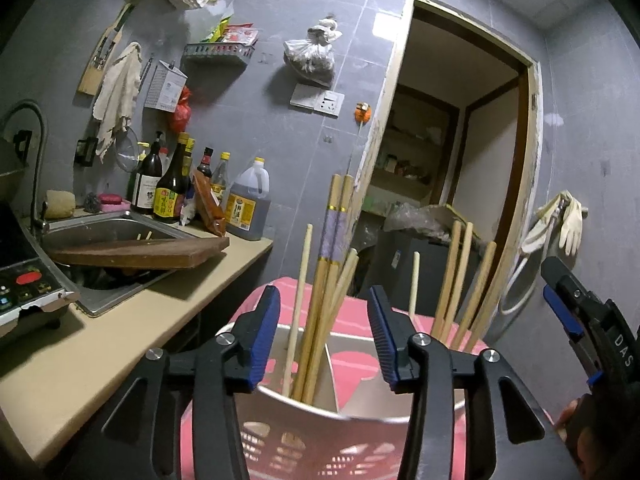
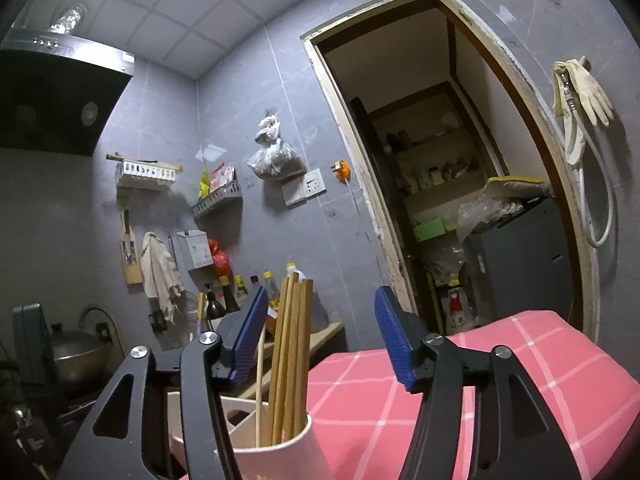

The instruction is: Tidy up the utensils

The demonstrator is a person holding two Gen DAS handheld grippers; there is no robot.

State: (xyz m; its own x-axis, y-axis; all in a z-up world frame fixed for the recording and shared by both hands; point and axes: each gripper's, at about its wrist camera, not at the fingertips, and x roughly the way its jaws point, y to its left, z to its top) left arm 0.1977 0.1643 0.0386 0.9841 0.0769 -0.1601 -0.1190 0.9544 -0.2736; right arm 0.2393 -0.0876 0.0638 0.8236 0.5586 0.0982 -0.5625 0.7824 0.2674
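- At the bottom of the left wrist view, the left gripper (image 1: 324, 332) stands spread, its blue pads on either side of a bundle of chopsticks (image 1: 326, 276) without pressing on it.
- The chopsticks stand upright in a divided holder (image 1: 280, 394) on a pink checked cloth (image 1: 356, 312); a second bundle (image 1: 460, 280) leans further right.
- At the right edge the right gripper (image 1: 560, 300) shows from the side.
- Left of centre, a worktop (image 1: 120, 320) carries a sink (image 1: 104, 232), a wooden board (image 1: 140, 254) across it and bottles (image 1: 172, 188) behind.
- At the bottom of the right wrist view, the right gripper (image 2: 320, 336) is spread, with nothing pinched.
- Chopsticks (image 2: 292, 352) rise between its pads, nearer the left one, from the white holder (image 2: 280, 452).
- The pink cloth (image 2: 500, 360) fills the lower right; a doorway (image 2: 440, 160) stands behind.
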